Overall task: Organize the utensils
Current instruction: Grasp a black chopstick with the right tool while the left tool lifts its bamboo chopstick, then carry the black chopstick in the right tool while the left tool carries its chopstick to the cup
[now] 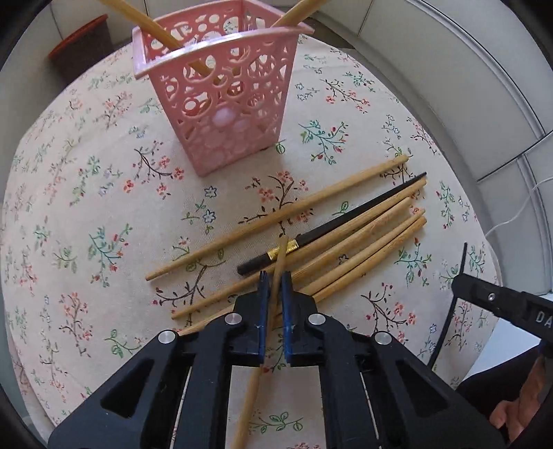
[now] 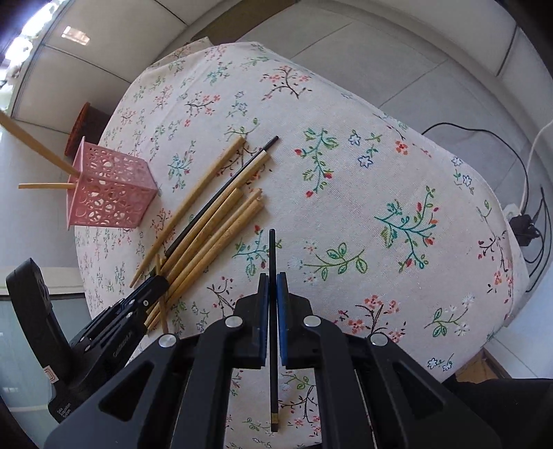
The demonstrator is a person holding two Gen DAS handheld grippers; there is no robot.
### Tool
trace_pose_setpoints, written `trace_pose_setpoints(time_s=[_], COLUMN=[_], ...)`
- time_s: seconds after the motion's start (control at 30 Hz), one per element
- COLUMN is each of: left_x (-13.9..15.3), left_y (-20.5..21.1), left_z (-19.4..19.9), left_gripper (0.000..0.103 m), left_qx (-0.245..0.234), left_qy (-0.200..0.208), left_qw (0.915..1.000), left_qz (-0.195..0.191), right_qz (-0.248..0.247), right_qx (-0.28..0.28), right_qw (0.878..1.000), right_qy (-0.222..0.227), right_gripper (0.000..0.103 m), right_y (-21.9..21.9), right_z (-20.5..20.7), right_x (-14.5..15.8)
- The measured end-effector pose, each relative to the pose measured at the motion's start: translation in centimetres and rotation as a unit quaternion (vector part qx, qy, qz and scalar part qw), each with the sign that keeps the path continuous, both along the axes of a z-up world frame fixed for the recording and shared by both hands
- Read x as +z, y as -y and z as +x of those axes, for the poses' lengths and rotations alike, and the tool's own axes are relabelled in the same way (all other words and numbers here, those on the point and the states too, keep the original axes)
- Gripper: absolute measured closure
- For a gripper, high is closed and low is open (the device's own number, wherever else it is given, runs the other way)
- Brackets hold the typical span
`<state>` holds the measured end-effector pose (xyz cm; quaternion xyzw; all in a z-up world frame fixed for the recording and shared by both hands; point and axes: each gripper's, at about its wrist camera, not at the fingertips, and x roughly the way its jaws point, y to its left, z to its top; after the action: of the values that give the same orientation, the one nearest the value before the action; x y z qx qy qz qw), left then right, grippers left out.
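Clamped between the blue fingers (image 1: 264, 293) of the left gripper (image 1: 273, 286): one bamboo chopstick (image 1: 276, 276), running from lower centre of the left wrist frame up past the fingertips, its tip over the gold band of a black chopstick on the table (image 1: 86, 207). Pinched likewise in the right gripper (image 2: 272, 286), fingers nearly closed: a second black chopstick (image 2: 272, 255), upright at centre of the right wrist frame, its banded end low between the arms. Lying loose at centre right of the left view: a fan of bamboo chopsticks (image 1: 276, 217), some touching, with the black chopstick (image 1: 345, 217) among them. Standing above them at upper centre: a pink perforated basket (image 1: 221, 103), holding two bamboo sticks (image 1: 155, 27) that lean out and are cut off by the top edge. Covering the table: a floral cloth. Partly hidden behind the basket at upper left: a dark tub with an orange rim (image 1: 79, 45). Lower ends of several loose chopsticks masked by the left gripper in both views.
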<state>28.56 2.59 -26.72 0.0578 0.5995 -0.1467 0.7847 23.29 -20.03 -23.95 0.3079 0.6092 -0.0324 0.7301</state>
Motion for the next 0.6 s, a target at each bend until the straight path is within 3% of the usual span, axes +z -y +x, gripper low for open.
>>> trace_pose_setpoints(time_s=[0.13,0.37,0.6], left_x=[1.9,9.2,13.9], left_y=[-0.5,-3.0,-3.5], left_z=[-1.2,-7.3,-13.2], left_gripper=[0.099,0.099,0.099], left_qx=[-0.003,-0.007,0.013], left_qy=[0.027,0.118,0.204], left_qw=[0.9996,0.9915,0.9761], left_qz=[-0.013,-0.055,-0.074], right_qz=[0.003,-0.015,-0.046], right_qx=[0.002,0.048,0.118], right_qw=[1.0,0.995,0.975], right_qy=[0.016,0.086,0.184], right_gripper=[0.098,0.098,0.098], right_y=[-0.1,-1.2,-3.3], right_z=[-0.4,-2.8,-7.7], right_x=[1.0,4.6,9.5])
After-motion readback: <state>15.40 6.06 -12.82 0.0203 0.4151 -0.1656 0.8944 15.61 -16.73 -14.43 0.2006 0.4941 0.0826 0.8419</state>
